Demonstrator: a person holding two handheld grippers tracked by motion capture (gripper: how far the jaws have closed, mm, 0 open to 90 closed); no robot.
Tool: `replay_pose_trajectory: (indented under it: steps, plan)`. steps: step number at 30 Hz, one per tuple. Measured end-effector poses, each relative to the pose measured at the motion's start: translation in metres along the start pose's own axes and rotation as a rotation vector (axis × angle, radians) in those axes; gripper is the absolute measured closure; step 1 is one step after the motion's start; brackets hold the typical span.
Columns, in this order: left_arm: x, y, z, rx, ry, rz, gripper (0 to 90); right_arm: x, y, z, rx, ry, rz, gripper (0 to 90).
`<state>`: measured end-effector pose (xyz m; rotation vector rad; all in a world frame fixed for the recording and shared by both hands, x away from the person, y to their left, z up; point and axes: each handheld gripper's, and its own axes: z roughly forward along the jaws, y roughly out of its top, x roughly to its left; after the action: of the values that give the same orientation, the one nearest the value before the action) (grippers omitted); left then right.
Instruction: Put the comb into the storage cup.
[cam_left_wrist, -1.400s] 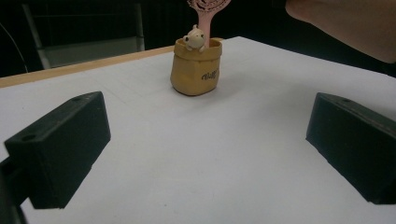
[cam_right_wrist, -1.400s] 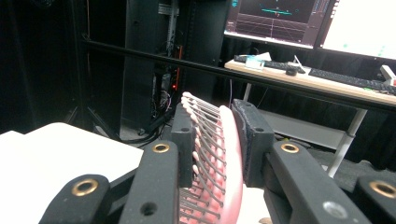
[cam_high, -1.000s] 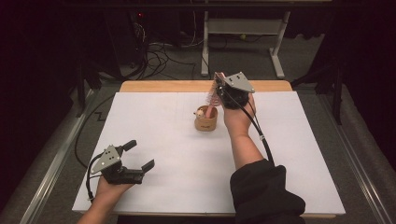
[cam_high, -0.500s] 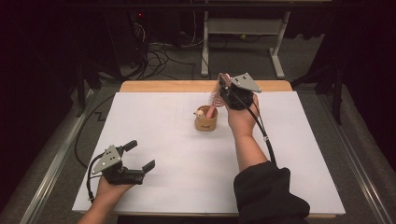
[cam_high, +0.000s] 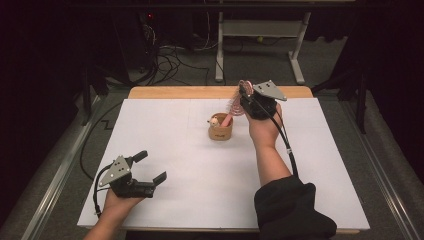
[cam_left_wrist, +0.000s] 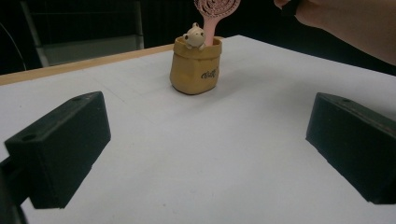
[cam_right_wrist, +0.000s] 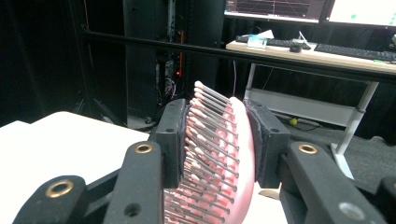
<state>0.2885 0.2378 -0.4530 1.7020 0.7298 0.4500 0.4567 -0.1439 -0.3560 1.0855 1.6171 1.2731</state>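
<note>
We have the pink hairbrush (cam_high: 235, 105) standing handle-down in the tan pot (cam_high: 220, 131) at centre frame, our right gripper (cam_right_wrist: 218, 140) just easing apart around its bristled head, so next we lift clear without tipping it, our left gripper (cam_high: 150, 167) gaping empty lower left.

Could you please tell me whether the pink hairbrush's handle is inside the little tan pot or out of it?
Inside: the hairbrush leans with its handle down in the pot.
</note>
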Motion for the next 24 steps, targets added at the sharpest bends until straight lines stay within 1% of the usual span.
replay_pose_trajectory:
  steps: [5,11,17,21,24]
  plan:
    - [-0.0001,0.0,0.0002,0.001,-0.001,-0.001,0.4,-0.0051,-0.0021,-0.0011,0.011,0.001,0.016,61.5]
    - [-0.0003,-0.0001,0.0007,0.002,-0.003,-0.001,0.5,-0.0081,-0.0036,-0.002,0.023,0.001,0.02,59.1]
    - [-0.0002,0.0,0.0007,0.001,-0.003,-0.002,0.5,-0.0092,-0.0047,-0.0022,0.024,0.005,0.026,57.7]
    - [-0.0003,0.0003,0.0003,-0.001,-0.001,0.0,0.5,-0.0081,-0.0052,-0.0018,0.028,0.021,0.025,53.9]
    - [-0.0002,0.0003,0.0001,-0.001,-0.001,-0.001,0.5,-0.008,-0.0055,-0.0015,0.03,0.026,0.024,53.2]
